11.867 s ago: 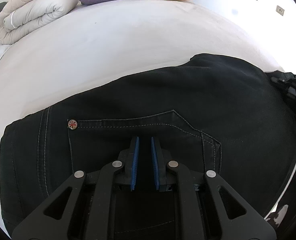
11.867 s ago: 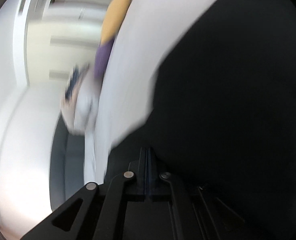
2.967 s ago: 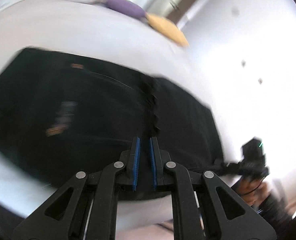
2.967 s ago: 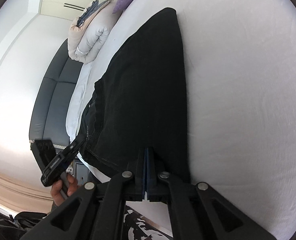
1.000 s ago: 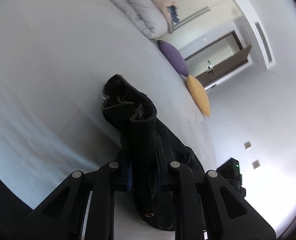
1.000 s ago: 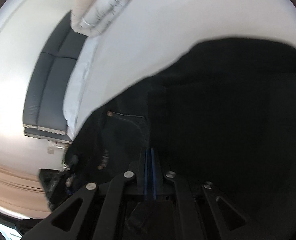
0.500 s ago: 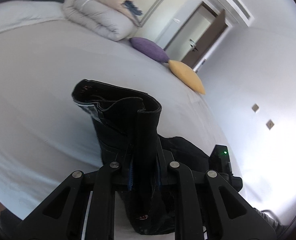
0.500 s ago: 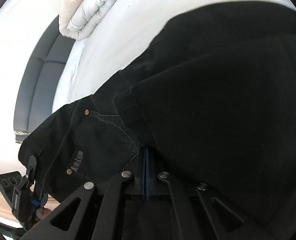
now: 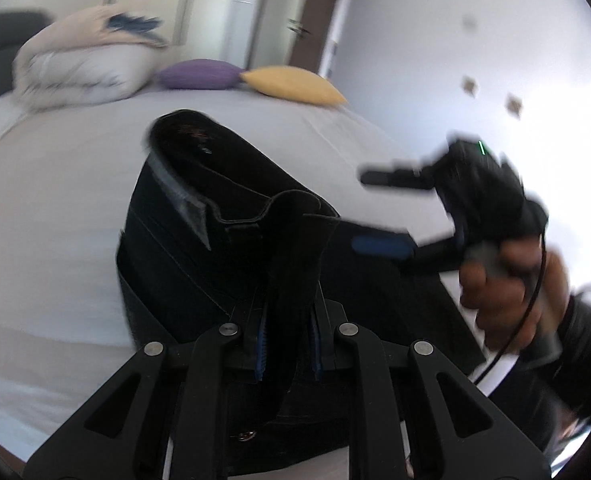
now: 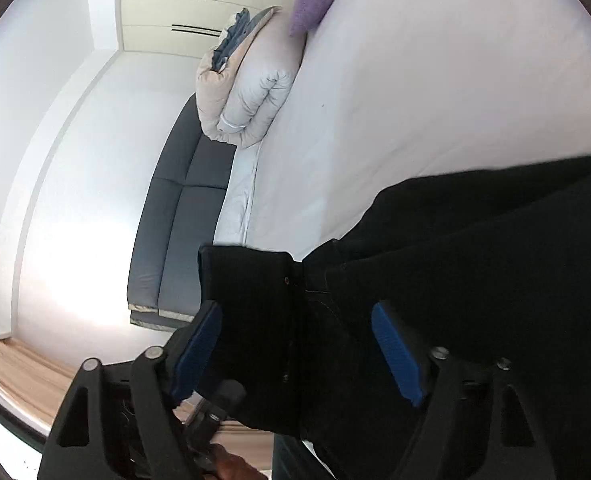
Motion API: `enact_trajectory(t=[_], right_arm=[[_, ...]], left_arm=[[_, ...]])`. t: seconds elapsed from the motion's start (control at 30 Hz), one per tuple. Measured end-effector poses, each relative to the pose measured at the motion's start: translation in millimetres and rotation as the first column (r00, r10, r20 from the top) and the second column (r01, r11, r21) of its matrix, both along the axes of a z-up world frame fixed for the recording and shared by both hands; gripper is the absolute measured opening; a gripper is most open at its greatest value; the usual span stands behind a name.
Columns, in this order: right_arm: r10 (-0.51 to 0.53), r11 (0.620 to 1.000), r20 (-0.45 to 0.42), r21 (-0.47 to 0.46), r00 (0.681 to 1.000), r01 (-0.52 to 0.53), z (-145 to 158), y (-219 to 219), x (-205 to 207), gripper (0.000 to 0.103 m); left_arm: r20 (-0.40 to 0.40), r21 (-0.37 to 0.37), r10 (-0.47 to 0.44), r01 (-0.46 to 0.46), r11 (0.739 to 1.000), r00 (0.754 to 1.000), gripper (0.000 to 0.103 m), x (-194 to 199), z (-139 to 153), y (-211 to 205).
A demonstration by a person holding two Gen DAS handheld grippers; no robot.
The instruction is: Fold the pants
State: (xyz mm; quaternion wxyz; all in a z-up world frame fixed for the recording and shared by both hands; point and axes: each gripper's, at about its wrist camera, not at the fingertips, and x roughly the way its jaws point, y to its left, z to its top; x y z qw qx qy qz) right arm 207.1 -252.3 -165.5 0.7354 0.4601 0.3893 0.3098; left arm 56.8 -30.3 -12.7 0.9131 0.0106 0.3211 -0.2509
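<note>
Left wrist view: left gripper (image 9: 287,344) clamps black pants (image 9: 231,232); right gripper (image 9: 383,212), jaws opening, nothing pinched; pillows (image 9: 247,78) far.

One pair of black pants (image 9: 223,216) is counted on one bed (image 9: 55,208), with two grippers: left gripper (image 9: 287,344) and right gripper (image 9: 383,212). Two cushions are noted, one purple cushion (image 9: 199,75) and one yellow cushion (image 9: 295,85). One rolled duvet (image 9: 83,68) and one dark sofa (image 10: 183,216) are recorded.

Black jeans (image 9: 231,232): formerly flat on bed (image 9: 55,208), now lifted at waistband, bunched upright; right gripper (image 10: 295,348): jaws formerly closed, now opening, fabric loose between
</note>
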Motion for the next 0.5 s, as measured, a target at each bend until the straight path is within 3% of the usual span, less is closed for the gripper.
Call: enact_trajectory(t=[0.07, 0.23, 0.37, 0.5], right_arm=[[0.017, 1.000, -0.014, 0.009, 1.000, -0.017, -6.0, -4.3, -1.4, 0.090], [0.067, 0.998, -0.042, 0.016, 0.997, -0.066, -24.1, -1.1, -7.1, 0.090], [0.097, 0.995, -0.020, 0.010, 0.995, -0.096, -19.2, 8.7, -9.5, 0.090], [0.129, 0.982, -0.035, -0.136, 0.991, -0.132, -10.4, 24.1, -9.7, 0.090]], left_arm=[[0.010, 0.057, -0.040, 0.039, 0.998, 0.999, 0.015, -5.1, -6.7, -24.0], [0.022, 0.179, -0.103, 0.098, 0.979, 0.994, 0.015, -17.9, -25.8, -73.8], [0.040, 0.285, -0.139, 0.122, 0.951, 0.990, 0.015, -33.0, -44.3, -97.3], [0.076, 0.393, -0.199, 0.154, 0.906, 0.977, 0.015, -50.1, -60.5, -124.1]])
